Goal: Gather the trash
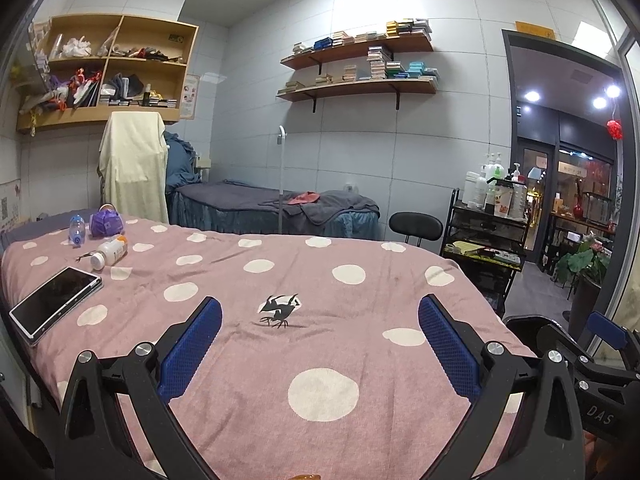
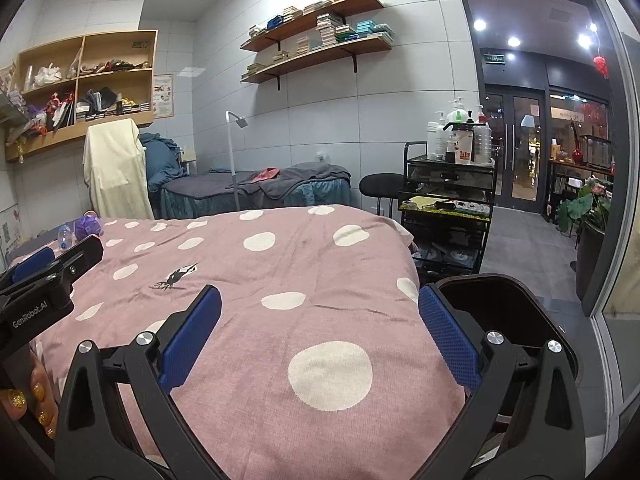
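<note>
A bed with a pink polka-dot cover (image 1: 280,272) fills both views. At its far left lie a small clear bottle (image 1: 77,231), a crumpled purple wrapper (image 1: 105,222) and a white pill bottle on its side (image 1: 109,253). The clear bottle (image 2: 64,236) and purple wrapper (image 2: 89,227) also show in the right wrist view. My left gripper (image 1: 320,344) is open and empty above the cover's middle. My right gripper (image 2: 320,340) is open and empty above the bed's right corner. A dark bin (image 2: 500,308) stands right of the bed, behind the right finger.
A tablet (image 1: 54,300) lies at the bed's left edge. A black spider-like print (image 1: 280,310) marks the cover. A second bed (image 1: 280,204), a black stool (image 1: 416,224) and a black cart with bottles (image 1: 484,236) stand beyond. An open doorway (image 1: 568,160) is at right.
</note>
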